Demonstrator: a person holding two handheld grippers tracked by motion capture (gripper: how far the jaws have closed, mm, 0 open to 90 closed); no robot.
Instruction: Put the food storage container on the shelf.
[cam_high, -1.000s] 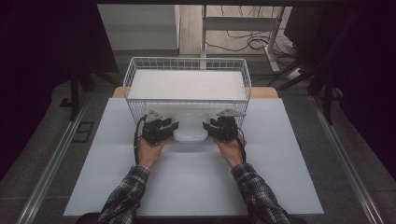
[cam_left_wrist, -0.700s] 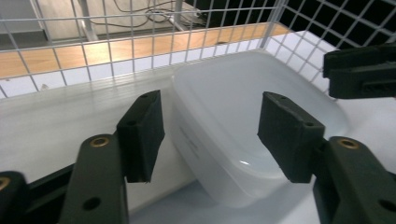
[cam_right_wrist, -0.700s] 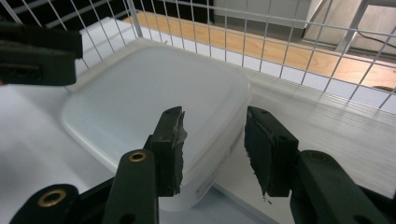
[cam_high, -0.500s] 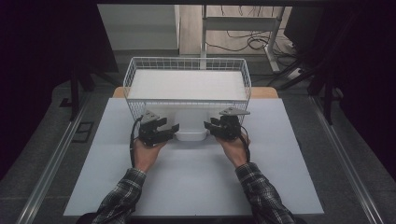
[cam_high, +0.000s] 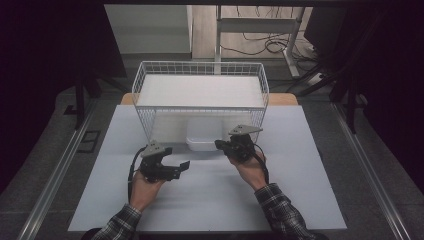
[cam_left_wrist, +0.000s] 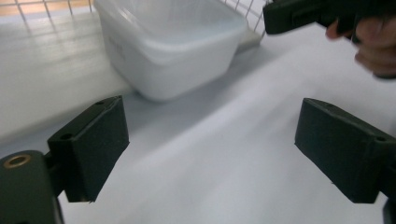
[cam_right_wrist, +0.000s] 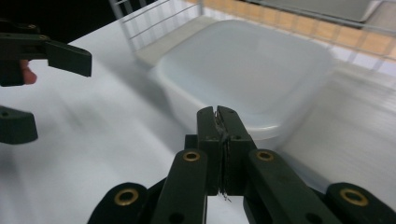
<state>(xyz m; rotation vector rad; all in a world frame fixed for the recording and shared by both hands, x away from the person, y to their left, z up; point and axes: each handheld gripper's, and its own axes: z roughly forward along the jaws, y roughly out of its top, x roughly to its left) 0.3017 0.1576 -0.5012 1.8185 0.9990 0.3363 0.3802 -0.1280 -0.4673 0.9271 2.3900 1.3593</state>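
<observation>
While the person's forearms in plaid sleeves come in from the near edge, both grippers sit low over the white table. Left gripper is on the near-left side of the board, jaws spread wide apart with nothing between them; in the left gripper view its two black pads frame bare table. It points toward the right, well short of the container. Right gripper is held just beside the white plastic container, at its right end; its jaws are pressed together, tips meeting, and the right gripper view shows them closed in front of the container rim, empty. Cannot tell if the tips touch the rim or stop just short. Container is a shallow, rounded-corner translucent white tub, upright, open top, looks empty. It sits on the table right against the near wall of the wire basket, outside it, roughly centred on that wall. Basket is white wire mesh, standing at the far middle of the table, with a flat white sheet lying inside it. Grey plates ride on top of both grippers, a black cable loops back from the left one. Floor with cables and a desk frame lies beyond the table.
</observation>
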